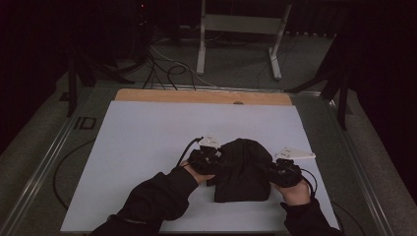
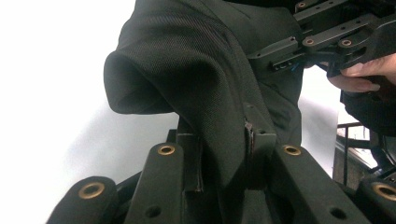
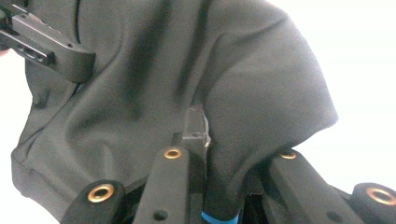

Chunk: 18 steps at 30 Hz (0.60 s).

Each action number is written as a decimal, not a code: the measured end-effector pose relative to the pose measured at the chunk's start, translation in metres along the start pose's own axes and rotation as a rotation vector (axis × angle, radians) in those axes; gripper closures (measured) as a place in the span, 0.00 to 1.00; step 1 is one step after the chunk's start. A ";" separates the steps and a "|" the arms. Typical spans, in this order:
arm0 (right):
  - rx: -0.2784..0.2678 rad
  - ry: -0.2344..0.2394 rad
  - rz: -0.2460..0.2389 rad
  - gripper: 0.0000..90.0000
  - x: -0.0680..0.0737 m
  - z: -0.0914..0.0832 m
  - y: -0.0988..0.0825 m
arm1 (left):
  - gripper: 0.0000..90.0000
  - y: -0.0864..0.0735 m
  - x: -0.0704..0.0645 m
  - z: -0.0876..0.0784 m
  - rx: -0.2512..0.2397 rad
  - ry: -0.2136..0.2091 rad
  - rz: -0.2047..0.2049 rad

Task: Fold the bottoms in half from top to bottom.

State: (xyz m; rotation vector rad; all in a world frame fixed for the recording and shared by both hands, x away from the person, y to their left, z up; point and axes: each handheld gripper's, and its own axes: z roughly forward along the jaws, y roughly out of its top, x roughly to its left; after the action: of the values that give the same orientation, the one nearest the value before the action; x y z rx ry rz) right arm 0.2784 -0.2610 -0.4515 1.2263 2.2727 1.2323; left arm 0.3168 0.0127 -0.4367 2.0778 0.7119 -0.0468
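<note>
On the left, bare white desk [image 1: 147, 147] runs wide and free out to its left edge, with a strip of wood showing along the far edge. The left claw [image 1: 212, 162] pinches a fold of the black garment [image 1: 243, 169] at its left side; in the left gripper view the cloth [image 2: 205, 93] is squeezed between the two jaws. The garment sits bunched just right of the desk's middle, near the front edge, its top raised between the claws and its bottom on the white surface. It is dark, finely woven and creased; its shape is hard to make out. The right claw [image 1: 276, 172] pinches its right side, cloth [image 3: 233, 107] draping over and hiding one jaw. A narrower bare strip lies beyond.
</note>
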 end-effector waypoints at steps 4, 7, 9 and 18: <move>-0.008 0.006 -0.010 0.85 0.002 0.000 0.006 | 0.82 0.001 0.003 -0.006 -0.006 0.008 0.001; -0.013 0.010 -0.010 0.85 0.005 0.002 0.011 | 0.82 0.001 0.006 -0.011 -0.012 0.011 -0.001; -0.017 0.014 -0.014 0.85 0.006 0.003 0.014 | 0.82 0.001 0.008 -0.014 -0.016 0.018 -0.001; -0.019 0.028 -0.045 0.85 0.013 0.012 0.027 | 0.82 0.000 0.016 -0.028 -0.027 0.040 -0.004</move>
State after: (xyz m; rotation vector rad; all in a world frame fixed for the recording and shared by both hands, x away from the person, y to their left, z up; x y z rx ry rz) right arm 0.2924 -0.2364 -0.4352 1.1521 2.2896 1.2605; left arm 0.3236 0.0422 -0.4252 2.0563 0.7377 0.0024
